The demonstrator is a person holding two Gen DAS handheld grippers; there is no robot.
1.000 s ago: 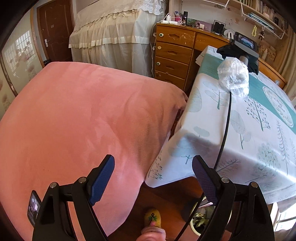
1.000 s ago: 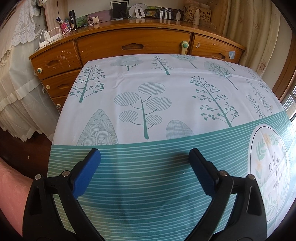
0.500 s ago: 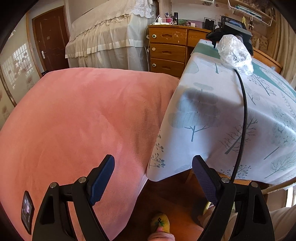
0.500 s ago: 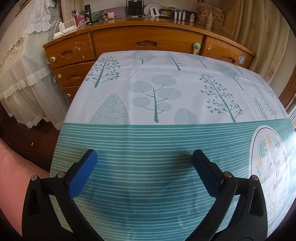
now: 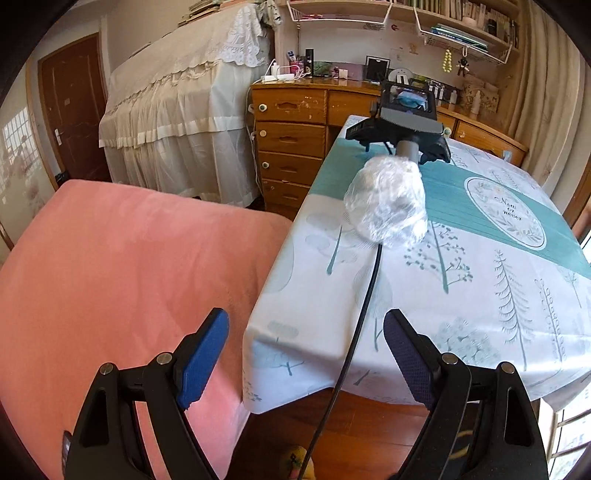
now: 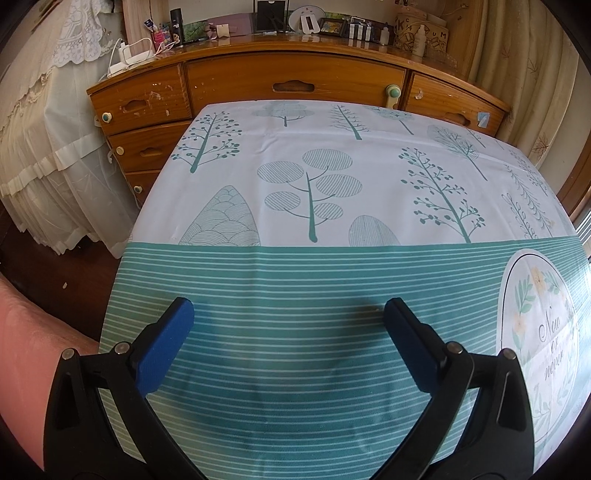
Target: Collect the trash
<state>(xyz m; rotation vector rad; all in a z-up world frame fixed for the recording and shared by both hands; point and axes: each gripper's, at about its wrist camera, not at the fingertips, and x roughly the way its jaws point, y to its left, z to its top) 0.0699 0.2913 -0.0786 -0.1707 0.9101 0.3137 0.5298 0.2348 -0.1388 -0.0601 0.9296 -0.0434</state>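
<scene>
Left gripper (image 5: 306,350) jaws apart, empty, over table corner (image 5: 258,402), lower centre; pink cover (image 5: 122,280) abuts at left. Right gripper (image 6: 288,321) jaws apart, empty, above bare striped tablecloth (image 6: 295,266). No trash visible on cloth; far edge meets dresser (image 6: 295,79)

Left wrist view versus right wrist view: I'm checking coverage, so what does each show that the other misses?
Only the left wrist view shows the right gripper's body from behind, its plastic-wrapped handle, a black cable, wall shelves and a brown door. Only the right wrist view shows the tablecloth's far edge against the dresser. Both show the tree-print tablecloth, wooden dresser, pink cover, lace-draped furniture, and open empty fingers.
</scene>
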